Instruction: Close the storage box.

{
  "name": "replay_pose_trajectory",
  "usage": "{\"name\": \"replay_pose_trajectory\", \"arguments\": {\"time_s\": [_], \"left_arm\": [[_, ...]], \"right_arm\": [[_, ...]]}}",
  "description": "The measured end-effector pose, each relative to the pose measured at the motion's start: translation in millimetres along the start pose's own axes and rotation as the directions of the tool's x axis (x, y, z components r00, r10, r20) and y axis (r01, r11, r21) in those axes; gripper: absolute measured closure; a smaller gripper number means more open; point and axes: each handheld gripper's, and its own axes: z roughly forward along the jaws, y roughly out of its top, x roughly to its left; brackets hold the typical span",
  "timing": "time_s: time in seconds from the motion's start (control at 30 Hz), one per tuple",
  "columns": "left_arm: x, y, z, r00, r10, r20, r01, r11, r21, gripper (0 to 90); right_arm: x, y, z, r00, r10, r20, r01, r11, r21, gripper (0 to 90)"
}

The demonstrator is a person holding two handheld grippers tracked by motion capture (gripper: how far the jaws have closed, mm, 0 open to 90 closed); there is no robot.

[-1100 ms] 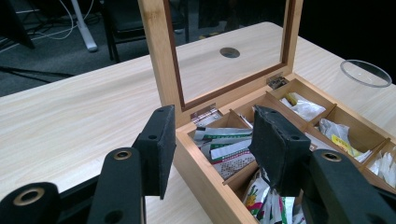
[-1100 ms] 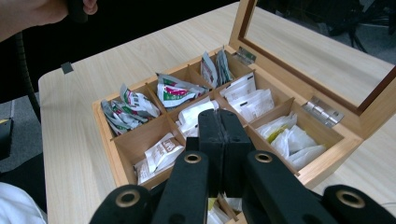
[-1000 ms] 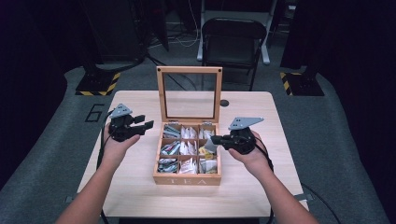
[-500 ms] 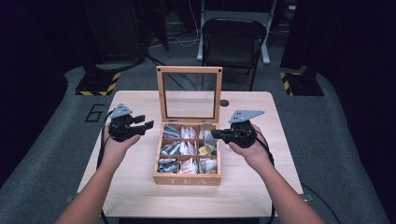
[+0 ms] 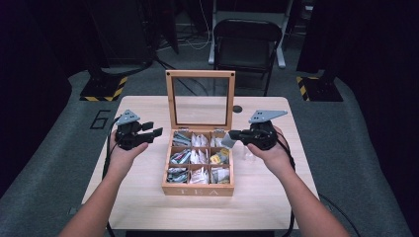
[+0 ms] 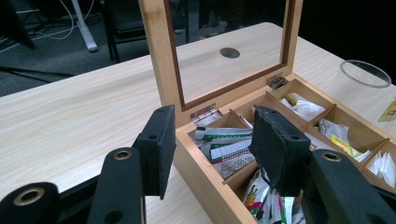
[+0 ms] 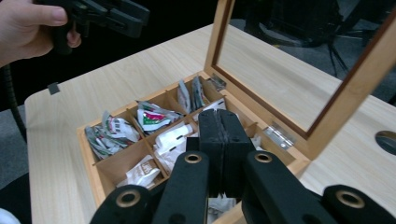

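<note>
left tongs [image 5: 157,131]: spread, empty, held off the box's left side | right tongs [image 5: 232,134]: pressed together on a tea packet [image 5: 227,140], above the box's back right corner | tea box [image 5: 198,189]: mid-surface [image 5: 148,197], glass lid [image 5: 200,98] upright, compartments full of packets

Pale wooden table [image 5: 148,197] on a grey carpeted floor [image 5: 44,163], with a small dark round disc [image 5: 237,108] set into the top toward the far edge and a clear glass rim [image 6: 364,73] standing near the right side (contents too faint to tell). Beyond the far edge, a black folding chair [image 5: 245,37], loose cables [image 5: 197,42] on the floor behind it, and a yellow-and-black striped base [image 5: 104,89] at far left, matched by another [image 5: 318,88] at far right. On the carpet at left, a numeral 6 [image 5: 100,119].
</note>
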Motion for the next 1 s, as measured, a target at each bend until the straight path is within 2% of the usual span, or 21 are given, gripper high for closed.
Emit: {"name": "replay_pose_trajectory", "arguments": {"time_s": [0.37,0.47,0.7,1.0], "left_arm": [[-0.3,0.1,1.0,1.0000,0.000,0.004,0.000,1.0000,0.005,49.9],[-0.2,0.1,0.9,1.0000,0.000,0.002,0.000,1.0000,0.003,49.9],[0.9,0.0,-0.2,1.0000,-0.004,0.001,0.004,1.0000,0.003,49.9],[1.6,-0.3,-0.6,1.0000,-0.005,0.000,0.005,1.0000,0.003,49.9]], "right_arm": [[-18.4,2.7,-9.8,0.9985,0.009,0.053,-0.009,1.000,-0.001,89.8],[-24.2,2.5,-11.7,0.9975,0.024,0.066,-0.024,1.000,-0.003,89.8],[-35.2,-0.3,-17.0,0.9936,0.053,0.100,-0.053,0.999,-0.003,89.8],[-47.0,-3.5,-29.0,0.9876,0.067,0.142,-0.066,0.998,-0.010,89.8]]}}
